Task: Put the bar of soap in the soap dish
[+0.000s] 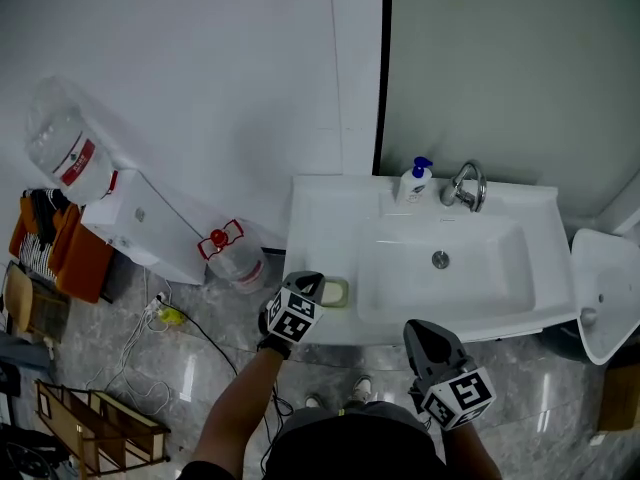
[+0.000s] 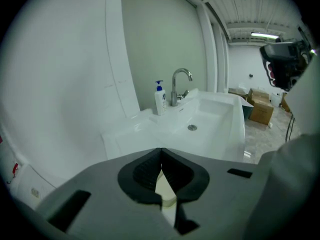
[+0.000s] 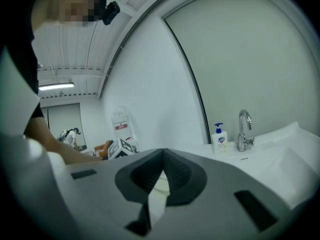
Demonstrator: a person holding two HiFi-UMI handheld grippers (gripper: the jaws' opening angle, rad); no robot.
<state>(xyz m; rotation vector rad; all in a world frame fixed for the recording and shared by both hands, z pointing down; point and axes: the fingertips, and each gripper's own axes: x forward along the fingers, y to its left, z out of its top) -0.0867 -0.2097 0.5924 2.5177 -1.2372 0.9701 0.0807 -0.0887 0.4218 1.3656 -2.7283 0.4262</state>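
The white glazed washbasin (image 1: 330, 218) fills the view, smooth and hard with rounded corners. The left gripper (image 2: 160, 154) hangs over its left front corner with its ribbed black jaws pressed together on nothing. The right gripper (image 3: 162, 155), nearer the person, is likewise closed and empty. A curved chrome tap (image 1: 466, 185) and a white plastic pump bottle (image 1: 416, 181) stand at the back rim. The small pale soap dish (image 1: 347, 292) sits on that left corner, and a cream rounded bar of soap (image 1: 333, 291) appears to lie in it already. The bar is probably light, rigid and slick, best pinched across its long flat sides.
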